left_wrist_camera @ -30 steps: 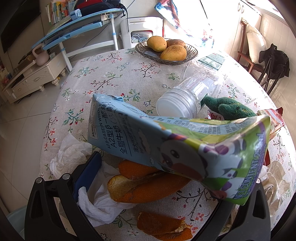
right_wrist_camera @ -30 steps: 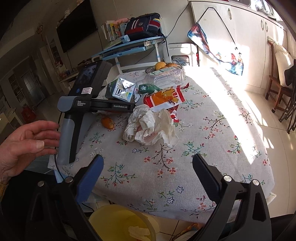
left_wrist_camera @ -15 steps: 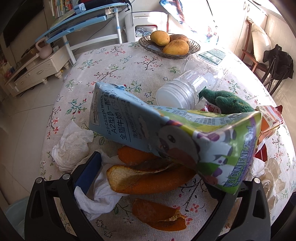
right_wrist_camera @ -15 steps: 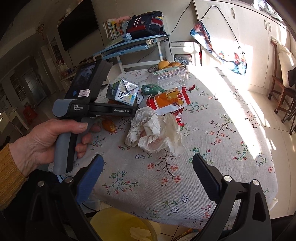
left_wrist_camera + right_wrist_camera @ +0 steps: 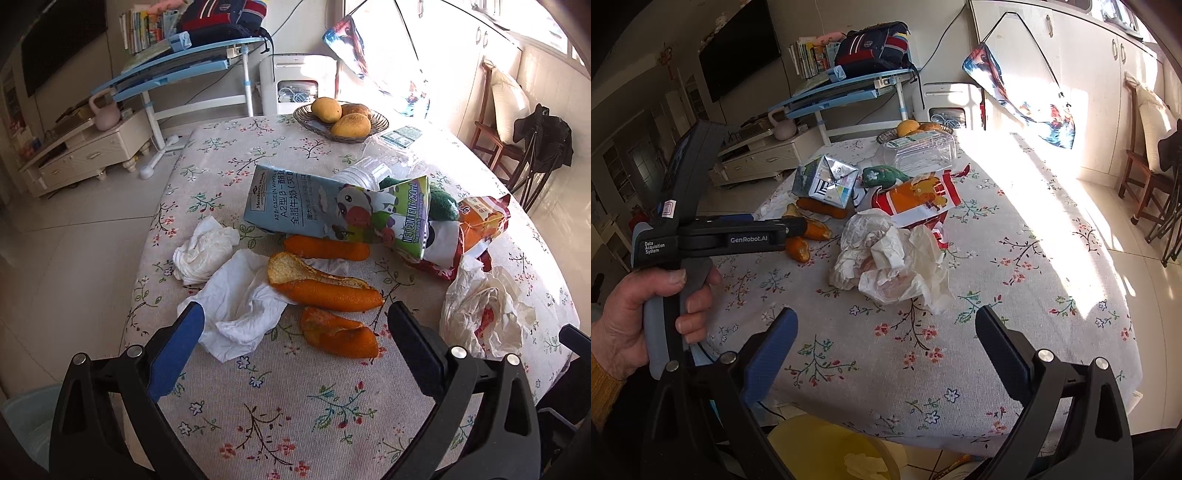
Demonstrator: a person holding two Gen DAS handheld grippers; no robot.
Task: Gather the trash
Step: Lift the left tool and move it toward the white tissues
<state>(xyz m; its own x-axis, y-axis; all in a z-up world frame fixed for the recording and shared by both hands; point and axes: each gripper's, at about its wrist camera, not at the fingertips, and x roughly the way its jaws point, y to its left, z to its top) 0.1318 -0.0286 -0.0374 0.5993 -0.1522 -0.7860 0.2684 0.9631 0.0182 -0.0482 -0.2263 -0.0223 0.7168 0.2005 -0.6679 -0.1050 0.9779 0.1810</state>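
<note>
Left wrist view first: the left claw (image 5: 291, 332) stands wide open with nothing between its fingers, above the near part of the table (image 5: 295, 413). Just ahead lie the orange peels (image 5: 325, 291) and a white tissue (image 5: 240, 302), and behind them a milk carton (image 5: 332, 210) leans over a third peel. A crumpled bag (image 5: 484, 306) sits to the right. I judge the claw is opened this much so it can close around a peel or the tissue.

Right wrist view: the right claw (image 5: 886, 332) is also fully open and holds nothing, low at the table edge. A yellow bin (image 5: 827, 450) stands under it on the floor, probably so trash can drop straight in. A hand (image 5: 646, 306) grips the handle of the left claw (image 5: 798, 228), whose tip points at the peels. The crumpled bag (image 5: 890, 258) lies nearest the right claw, a snack packet (image 5: 916, 195) behind it.
</note>
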